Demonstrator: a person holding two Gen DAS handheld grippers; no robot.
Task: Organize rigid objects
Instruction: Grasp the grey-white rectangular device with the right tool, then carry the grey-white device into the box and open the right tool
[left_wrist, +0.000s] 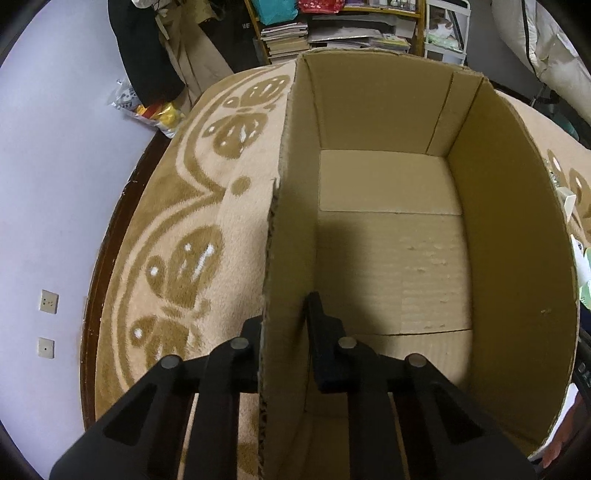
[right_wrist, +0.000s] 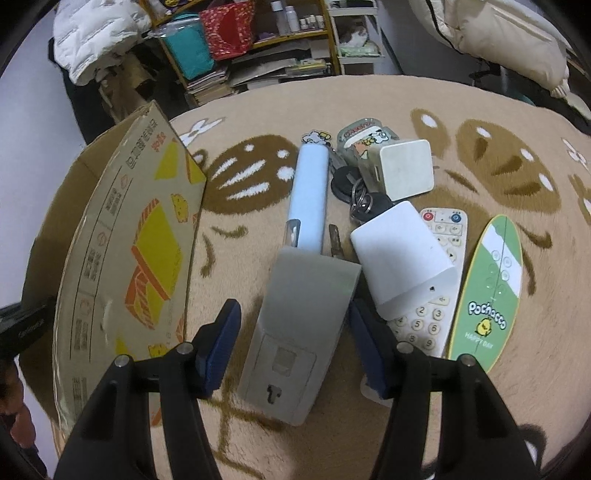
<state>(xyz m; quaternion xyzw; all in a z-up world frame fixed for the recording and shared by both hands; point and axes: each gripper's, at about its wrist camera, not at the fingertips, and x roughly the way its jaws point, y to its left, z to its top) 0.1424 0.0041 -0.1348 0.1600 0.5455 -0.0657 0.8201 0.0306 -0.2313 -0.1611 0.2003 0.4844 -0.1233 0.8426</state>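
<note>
Beige patterned blanket (left_wrist: 229, 229) covers the surface in both views. Left wrist view only: cardboard box (left_wrist: 391, 258) seen from inside, interior bare; left gripper (left_wrist: 284, 332) clamped tight on its near wall, one finger outside, one inside. Right wrist view only: the box's printed outside and, beside it, the clutter. Right gripper (right_wrist: 291, 325) part open, straddling grey flat device (right_wrist: 295, 332); whether the pads touch it is unclear. Beyond: white remote (right_wrist: 436, 295), green paddle-shaped fan (right_wrist: 487, 291), blue tube (right_wrist: 310, 199), white cube charger (right_wrist: 406, 170).

Both tools matte black plastic: left gripper (left_wrist: 286, 325) with ribbed linkage arms, grey round pivot pins and dark finger pads; right gripper (right_wrist: 293, 325) same frame, pins, but blue pads (right_wrist: 218, 350) on fingers.
</note>
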